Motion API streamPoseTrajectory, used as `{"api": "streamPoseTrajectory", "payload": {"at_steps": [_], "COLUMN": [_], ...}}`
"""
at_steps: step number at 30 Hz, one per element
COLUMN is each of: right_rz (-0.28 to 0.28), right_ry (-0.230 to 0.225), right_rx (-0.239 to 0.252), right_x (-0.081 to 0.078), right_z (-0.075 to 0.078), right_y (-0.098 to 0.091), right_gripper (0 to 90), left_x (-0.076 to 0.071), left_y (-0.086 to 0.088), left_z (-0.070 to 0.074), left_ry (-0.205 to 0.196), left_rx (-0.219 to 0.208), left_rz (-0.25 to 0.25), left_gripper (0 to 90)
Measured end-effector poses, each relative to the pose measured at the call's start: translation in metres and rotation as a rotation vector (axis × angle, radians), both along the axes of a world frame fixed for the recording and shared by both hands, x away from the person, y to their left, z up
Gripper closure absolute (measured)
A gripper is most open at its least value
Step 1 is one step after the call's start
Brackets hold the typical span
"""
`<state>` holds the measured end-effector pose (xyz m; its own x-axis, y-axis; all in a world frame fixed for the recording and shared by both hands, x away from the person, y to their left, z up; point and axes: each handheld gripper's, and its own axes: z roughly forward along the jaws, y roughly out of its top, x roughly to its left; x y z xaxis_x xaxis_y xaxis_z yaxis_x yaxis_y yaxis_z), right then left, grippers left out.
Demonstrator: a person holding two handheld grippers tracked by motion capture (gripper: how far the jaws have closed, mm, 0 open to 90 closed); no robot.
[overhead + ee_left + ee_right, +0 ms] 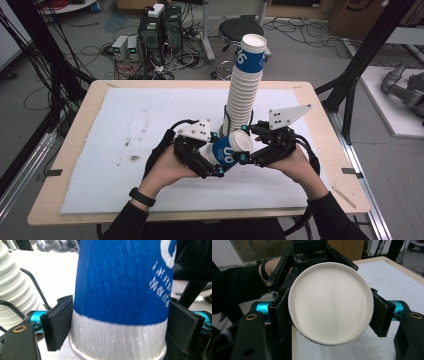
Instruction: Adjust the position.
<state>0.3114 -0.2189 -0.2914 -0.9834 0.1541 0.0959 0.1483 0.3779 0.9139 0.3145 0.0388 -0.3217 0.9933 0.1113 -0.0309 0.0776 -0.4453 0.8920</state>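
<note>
- The paper cup (120, 302) is showing a matt blue printed band over plain white paper with a fine vertical grain
- Its inside (330, 302) is looking smooth, off-white and faintly sheeny
- The stack of cups (244, 95) is showing ribbed white paper rims
- The hand-held gripper pads (58, 322) are looking like matt black foam, backed by glossy turquoise metal
- The worktop (90, 107) is showing pale wood edges under a rough, stained white sheet (150, 130)

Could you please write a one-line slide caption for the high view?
Both grippers, left and right, meet on a blue-and-white paper cup before a tall cup stack.
</note>
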Motion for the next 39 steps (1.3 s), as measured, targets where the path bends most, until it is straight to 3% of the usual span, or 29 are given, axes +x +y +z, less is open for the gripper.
{"api": "streamPoseTrajectory", "payload": {"at_steps": [3,7,11,17,26,34,39], "right_rz": [-0.002,-0.013,-0.018,-0.024,-0.018,-0.005,-0.002], "right_ry": [-0.005,-0.007,0.007,0.008,0.019,0.019,0.014], "right_rx": [0.025,0.072,0.118,0.152,0.174,0.168,0.133], "right_x": [0.0,0.0,0.0,0.0,0.001,0.002,0.001], "right_z": [0.001,0.004,0.006,0.006,0.005,0.005,0.005], "right_y": [-0.002,-0.006,-0.009,-0.011,-0.011,-0.011,-0.01], "right_gripper": [30.0,30.0,30.0,30.0,30.1,30.1,28.6], "left_x": [0.001,0.002,0.002,0.003,0.003,0.002,0.002], "left_y": [0.003,0.007,0.008,0.009,0.014,0.015,0.016], "left_z": [-0.001,-0.003,-0.004,-0.009,-0.008,-0.006,-0.003], "left_ry": [0.011,0.043,0.06,0.071,0.049,0.037,0.029], "left_rx": [-0.043,-0.138,-0.206,-0.268,-0.303,-0.282,-0.237], "left_rz": [0.007,0.011,0.002,0.006,-0.006,-0.014,-0.015], "left_gripper": [14.4,10.8,10.8,10.8,18.3,20.8,21.0]}}
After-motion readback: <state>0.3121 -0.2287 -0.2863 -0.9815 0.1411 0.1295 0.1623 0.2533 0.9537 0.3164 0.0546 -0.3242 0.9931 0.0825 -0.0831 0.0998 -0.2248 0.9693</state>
